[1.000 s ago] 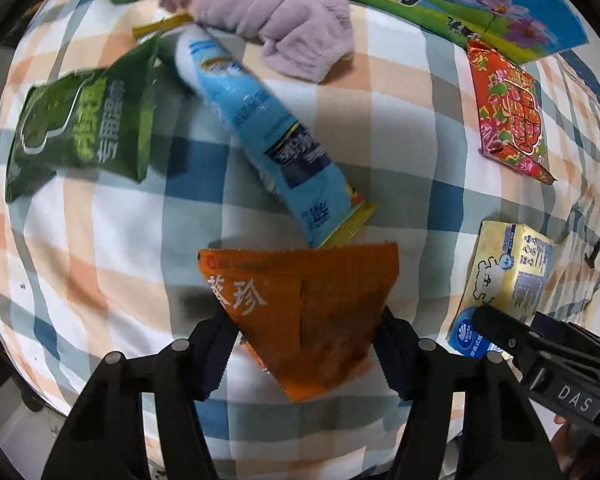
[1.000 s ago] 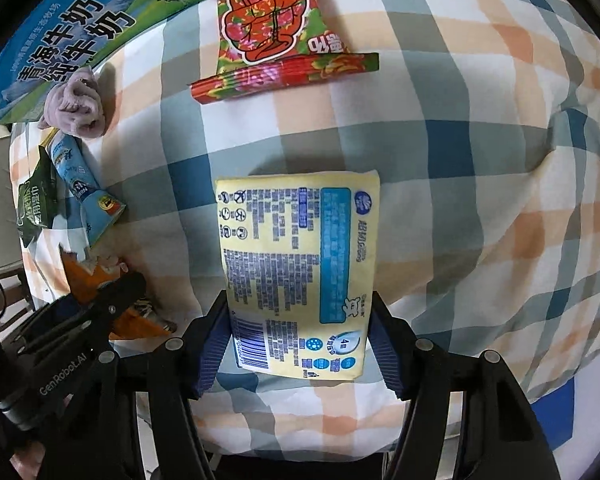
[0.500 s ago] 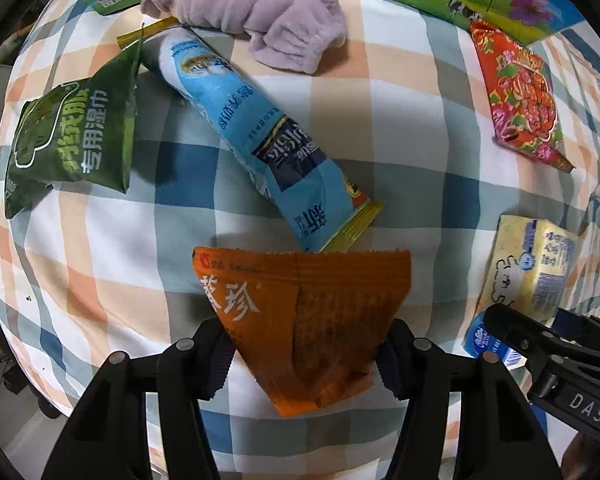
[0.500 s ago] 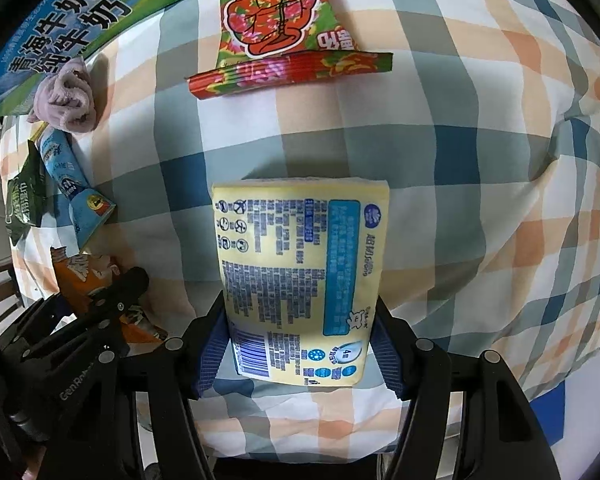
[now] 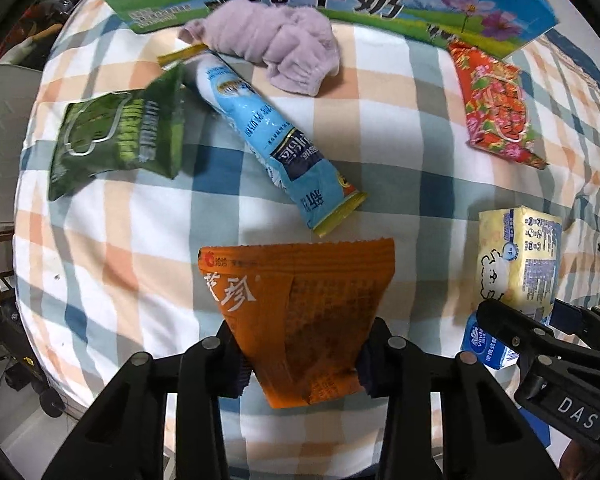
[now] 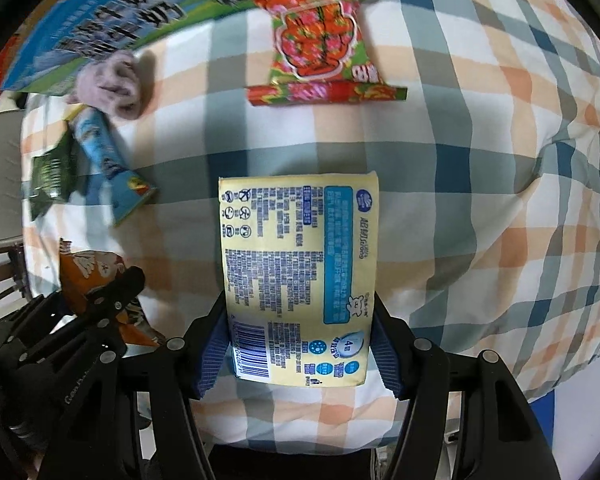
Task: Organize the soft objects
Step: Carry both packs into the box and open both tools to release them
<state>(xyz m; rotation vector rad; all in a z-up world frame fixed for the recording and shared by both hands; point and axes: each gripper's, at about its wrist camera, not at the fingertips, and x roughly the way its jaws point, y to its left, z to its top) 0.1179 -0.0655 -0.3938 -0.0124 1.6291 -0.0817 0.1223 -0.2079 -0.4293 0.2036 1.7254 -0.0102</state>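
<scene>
A: Pinching an orange snack bag, the left gripper has both fingers pressed on the bag's lower sides.

B: And the right gripper?

A: Its 2 fingers clamp a yellow tissue pack at the near end; the pack reaches straight ahead over the checked cloth.

B: What lies beyond the left fingertips?

A: A blue tube-shaped packet just past the orange bag, slanting away to the left. A green pouch sits left of it, a purple towel at its far end, touching.

B: Ahead of the right fingers?

A: A red flowered packet, well apart from the tissue pack, near a milk carton box.
</scene>
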